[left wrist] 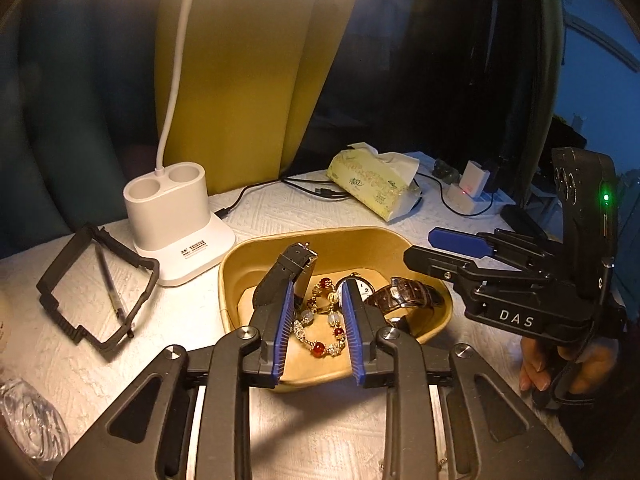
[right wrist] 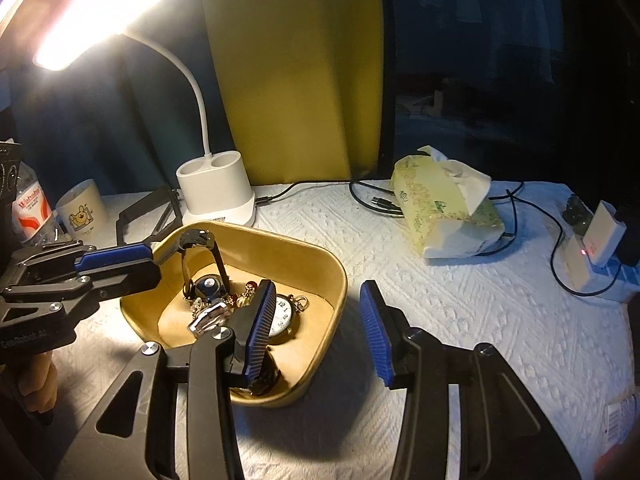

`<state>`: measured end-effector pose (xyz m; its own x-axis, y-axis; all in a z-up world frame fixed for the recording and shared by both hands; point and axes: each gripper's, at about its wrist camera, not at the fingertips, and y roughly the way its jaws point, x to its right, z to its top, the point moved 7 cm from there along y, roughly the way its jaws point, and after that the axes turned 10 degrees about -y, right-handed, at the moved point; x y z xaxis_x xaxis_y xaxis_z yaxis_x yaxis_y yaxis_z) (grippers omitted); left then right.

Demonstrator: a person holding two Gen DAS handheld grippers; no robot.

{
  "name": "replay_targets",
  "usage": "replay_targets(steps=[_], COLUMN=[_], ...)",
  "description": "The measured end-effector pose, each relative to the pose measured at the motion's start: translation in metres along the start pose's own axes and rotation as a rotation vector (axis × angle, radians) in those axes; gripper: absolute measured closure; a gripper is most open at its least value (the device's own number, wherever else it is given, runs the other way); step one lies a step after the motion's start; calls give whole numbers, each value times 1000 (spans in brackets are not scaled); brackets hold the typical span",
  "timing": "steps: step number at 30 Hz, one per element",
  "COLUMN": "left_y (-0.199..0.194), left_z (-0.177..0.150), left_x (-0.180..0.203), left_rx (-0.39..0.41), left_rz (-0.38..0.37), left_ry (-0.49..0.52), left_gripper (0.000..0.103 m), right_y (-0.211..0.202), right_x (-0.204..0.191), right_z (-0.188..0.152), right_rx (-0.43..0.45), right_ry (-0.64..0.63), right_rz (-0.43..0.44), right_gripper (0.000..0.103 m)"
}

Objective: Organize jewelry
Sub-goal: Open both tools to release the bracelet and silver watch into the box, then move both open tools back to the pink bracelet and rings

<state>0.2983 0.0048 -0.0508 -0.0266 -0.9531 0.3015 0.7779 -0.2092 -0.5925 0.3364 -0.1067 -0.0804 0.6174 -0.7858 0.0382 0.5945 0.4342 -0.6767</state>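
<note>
Left wrist: bracelet (left wrist: 320, 322) between hand-held gripper (left wrist: 316, 308) pads.

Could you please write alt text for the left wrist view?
The open left gripper hovers over a tan tray holding a beaded bracelet, pocket watch and wristwatches. The right gripper hovers at the tray's right; a white lamp base stands behind.

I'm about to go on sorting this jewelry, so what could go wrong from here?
1. The bead bracelet lies loose in the tray between the open left gripper's pads, beside the pocket watch; closing low might catch both.
2. The right gripper straddles the tray's wall; a sideways move could shove the tray.
3. A black watch strap stands up against the tray's rim and may topple if bumped.
</note>
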Motion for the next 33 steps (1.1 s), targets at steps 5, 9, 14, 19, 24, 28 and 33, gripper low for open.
replay_targets(steps=[5,9,14,19,24,28,33], left_y=[-13,-27,-43,-57,-70,-77,-82], left_z=[-4,-9,-16,-27,-43,-56,-70], left_x=[2,3,3,-2,-7,-10,-12], left_rx=[10,20,34,40,45,38,22], left_rz=[-2,-5,-10,-1,3,7,25], left_ry=[0,-5,-8,-13,-37,-46,-53], left_gripper=[75,75,75,75,75,75,75], right_y=[-13,-27,-41,-52,-60,-63,-67], right_x=[-3,-8,-14,-20,-26,-33,-43], right_z=[-3,-8,-17,-33,-51,-68,-86], right_rx=[-2,-2,-7,-26,-53,-81,-99], right_ry=[9,8,13,24,26,28,42], right_rz=[-9,-18,-27,-31,-37,-32,-10], right_gripper=[59,59,59,59,59,59,59])
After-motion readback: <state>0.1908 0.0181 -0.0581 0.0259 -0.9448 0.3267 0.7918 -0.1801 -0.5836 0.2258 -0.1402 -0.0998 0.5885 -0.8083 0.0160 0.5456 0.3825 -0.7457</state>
